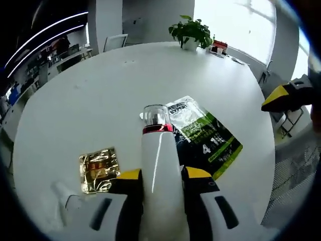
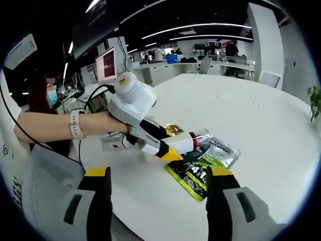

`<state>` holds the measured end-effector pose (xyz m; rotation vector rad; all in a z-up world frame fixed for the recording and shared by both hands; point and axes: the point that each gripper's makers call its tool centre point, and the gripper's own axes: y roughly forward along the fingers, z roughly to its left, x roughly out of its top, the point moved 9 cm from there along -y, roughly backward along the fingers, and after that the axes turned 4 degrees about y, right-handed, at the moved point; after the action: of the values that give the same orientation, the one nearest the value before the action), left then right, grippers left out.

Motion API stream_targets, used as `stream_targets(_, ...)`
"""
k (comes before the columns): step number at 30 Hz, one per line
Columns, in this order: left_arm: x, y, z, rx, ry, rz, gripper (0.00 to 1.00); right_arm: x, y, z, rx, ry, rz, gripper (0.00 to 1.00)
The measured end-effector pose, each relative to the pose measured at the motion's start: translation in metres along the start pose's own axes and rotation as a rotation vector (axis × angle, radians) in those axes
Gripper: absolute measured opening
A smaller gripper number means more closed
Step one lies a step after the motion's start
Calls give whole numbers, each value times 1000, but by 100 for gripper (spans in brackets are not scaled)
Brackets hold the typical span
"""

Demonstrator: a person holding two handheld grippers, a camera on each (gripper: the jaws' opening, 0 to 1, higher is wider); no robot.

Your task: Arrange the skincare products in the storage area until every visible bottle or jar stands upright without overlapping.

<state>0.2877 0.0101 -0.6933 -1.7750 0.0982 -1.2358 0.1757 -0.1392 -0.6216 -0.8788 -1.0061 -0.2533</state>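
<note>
Lying across a round white table (image 1: 75,100), a crinkled gold foil sachet (image 1: 99,169) is seen at lower left of the left gripper view. At centre, a white bottle with a red band and clear cap (image 1: 159,165) is clamped between the yellow-tipped jaws of the left gripper (image 1: 160,178). A green-and-black printed pouch (image 1: 208,138) is seen right of it, a potted plant (image 1: 190,32) at upper centre. In the right gripper view, the right gripper (image 2: 159,175) is held released at the bottom, jaws spread wide, nothing between them.
</note>
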Motion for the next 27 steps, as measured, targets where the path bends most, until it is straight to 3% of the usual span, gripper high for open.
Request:
stream_targets(7,-12,-11,-5,-16,-43,-6,27,-1,10,-8,50,164,-42,65)
stream_targets(13,-17,-16,-3,-41,-89,-30,27,-1,20,-12,93,247,-44,66)
stream_targets(17,-20,-25,-10,-49,-98,-47,27,1,31,-13,203,451,-97,67)
stream_targets(18,-21,-28,-14,-51,-97,-53,27,0,34,-14,220,462,-95,68)
stream_targets(22,-23,-33,-14,-50,-101,-66,27,-2,42,-16,197,484,-90,68)
stream_targets(25,-25,-35,-10,-52,-135,-70,26,-3,50,-14,245,614,-101,67)
stream_targets(27,-27,-38,-7,-51,-144,-71,26,-5,54,-14,257,641,-100,66)
